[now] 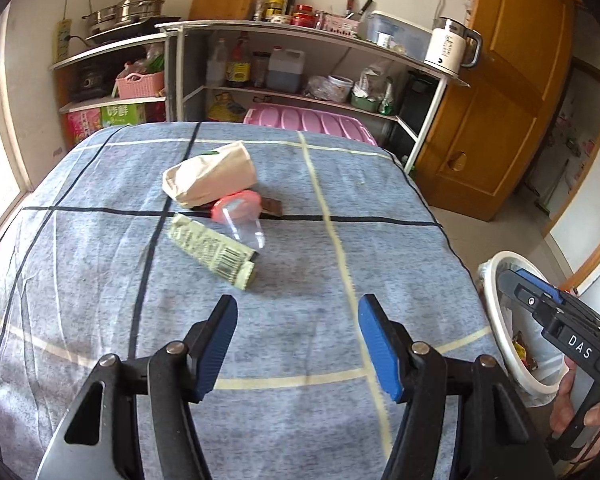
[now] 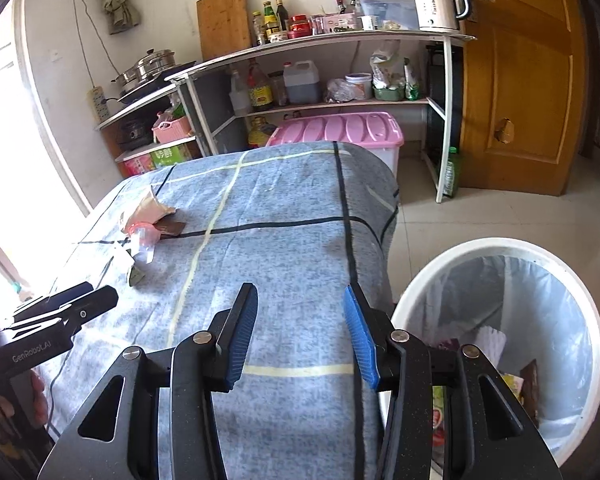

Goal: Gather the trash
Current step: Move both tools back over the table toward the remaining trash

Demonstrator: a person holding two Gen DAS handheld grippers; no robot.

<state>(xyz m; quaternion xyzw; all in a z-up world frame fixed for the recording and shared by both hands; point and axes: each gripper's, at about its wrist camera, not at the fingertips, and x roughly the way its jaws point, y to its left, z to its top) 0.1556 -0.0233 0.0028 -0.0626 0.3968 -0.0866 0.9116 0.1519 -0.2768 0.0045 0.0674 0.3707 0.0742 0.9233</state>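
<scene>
Trash lies in a cluster on the blue-grey checked tablecloth point(image 1: 380, 248): a crumpled beige paper bag point(image 1: 210, 178), a clear plastic cup with a pink lid point(image 1: 240, 216), a brown wrapper point(image 1: 271, 207) and a yellow-green wrapper with a barcode point(image 1: 212, 250). My left gripper point(image 1: 298, 302) hovers over the cloth short of that cluster, open, with nothing between its blue pads. My right gripper point(image 2: 300, 290) is open and empty near the table's right edge, beside the white lined trash bin point(image 2: 496, 246). The bin holds several wrappers point(image 2: 528, 380).
Behind the table stand shelves point(image 1: 300, 30) with bottles, a pot and a white kettle point(image 1: 448, 46), and a pink storage box point(image 2: 340, 128). A wooden door point(image 2: 516, 80) is at the right. Tiled floor point(image 2: 428, 216) lies between table, bin and door.
</scene>
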